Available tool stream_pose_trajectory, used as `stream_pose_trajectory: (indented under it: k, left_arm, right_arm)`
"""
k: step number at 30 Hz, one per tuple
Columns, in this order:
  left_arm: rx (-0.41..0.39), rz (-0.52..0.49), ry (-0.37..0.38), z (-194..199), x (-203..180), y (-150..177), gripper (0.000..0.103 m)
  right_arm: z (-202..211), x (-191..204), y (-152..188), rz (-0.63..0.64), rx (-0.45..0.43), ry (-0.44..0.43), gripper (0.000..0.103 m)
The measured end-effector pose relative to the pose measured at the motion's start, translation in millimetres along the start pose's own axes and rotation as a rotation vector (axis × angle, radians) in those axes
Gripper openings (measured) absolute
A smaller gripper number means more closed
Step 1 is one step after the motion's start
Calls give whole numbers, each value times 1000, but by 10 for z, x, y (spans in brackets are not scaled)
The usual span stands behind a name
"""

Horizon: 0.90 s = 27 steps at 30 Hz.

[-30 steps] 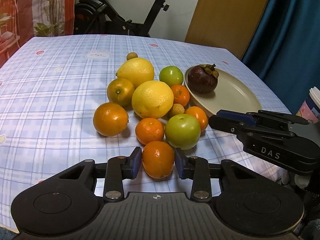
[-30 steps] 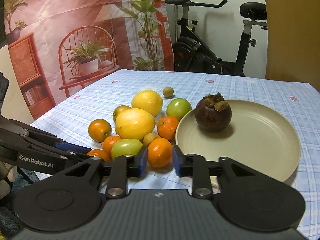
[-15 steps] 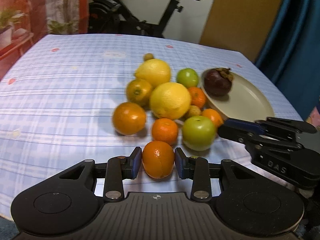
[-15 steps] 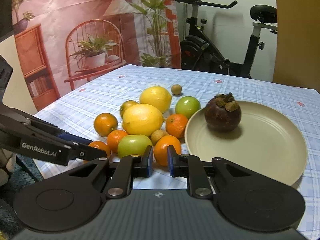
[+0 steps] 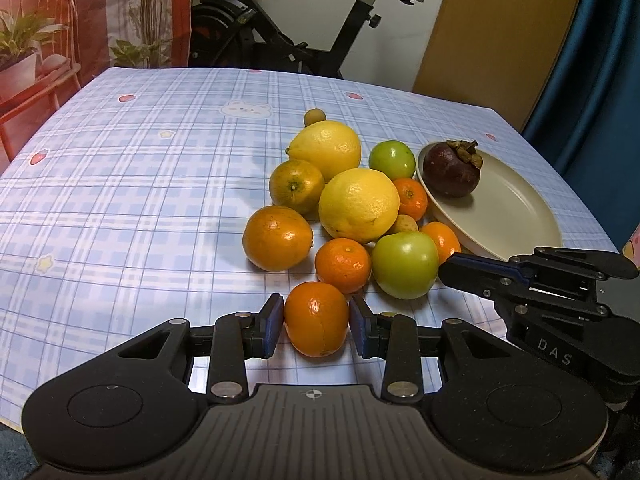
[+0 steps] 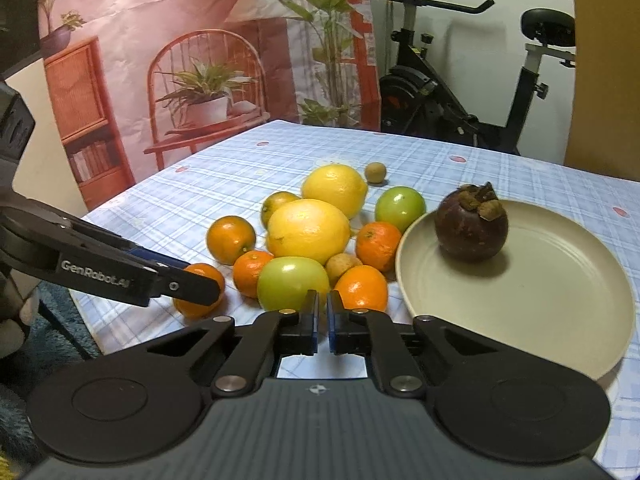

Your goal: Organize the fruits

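A pile of fruit lies on the checked tablecloth: two lemons, several oranges and mandarins, two green fruits and small brown longans. A dark mangosteen sits on the beige plate to the right; in the right wrist view they show as the mangosteen and plate. My left gripper is shut on an orange at the near edge of the pile. My right gripper is shut and empty, just in front of a green fruit and a mandarin.
An exercise bike stands behind the table. A printed backdrop hangs at the left. A blue curtain hangs at the right. The table's near edge is close to both grippers.
My right gripper's jaws have closed from open around the mandarin to shut and empty, drawn back from it. My left gripper stays on the orange and its view has shifted left.
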<state>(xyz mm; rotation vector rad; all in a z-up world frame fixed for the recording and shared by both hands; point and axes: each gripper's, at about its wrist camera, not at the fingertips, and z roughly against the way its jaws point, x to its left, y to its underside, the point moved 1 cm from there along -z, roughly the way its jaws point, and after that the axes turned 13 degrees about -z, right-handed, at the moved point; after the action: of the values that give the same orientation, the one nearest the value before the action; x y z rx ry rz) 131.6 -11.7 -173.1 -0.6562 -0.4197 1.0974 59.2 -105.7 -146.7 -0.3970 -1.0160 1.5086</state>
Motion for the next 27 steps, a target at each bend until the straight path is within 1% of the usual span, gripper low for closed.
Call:
stream_pose_trajectory:
  k: [3,5,8,13,18,22,27]
  left_arm:
    - [3,-1,-3,-5,-1,0,38]
    - [8,1,-6,-14,-2,1,38]
    - [12,1,-11,-21,-2,1,38]
    - [22,-9,-11,-41,-9,7,38]
    - [36,-14,-6,-74,-23,19,38]
    - [43,-18,-7,-89,-24,23,38]
    - [44,-16,-6,-96,-20,19,38]
  right_arm:
    - [1,5,-1,12,-6,13,7]
    - [23,-12,-16,5,-25,24,7]
    - [47,-74,-54,-15,-57,56,8]
    - [-8,-146,-111,-25,-72,102,8]
    - [-91,-132,-170,-12,-86,95,9]
    - [-143,-120,-158,0,-74,83,10]
    - [-56,-102,-124,-1,-44,75,12]
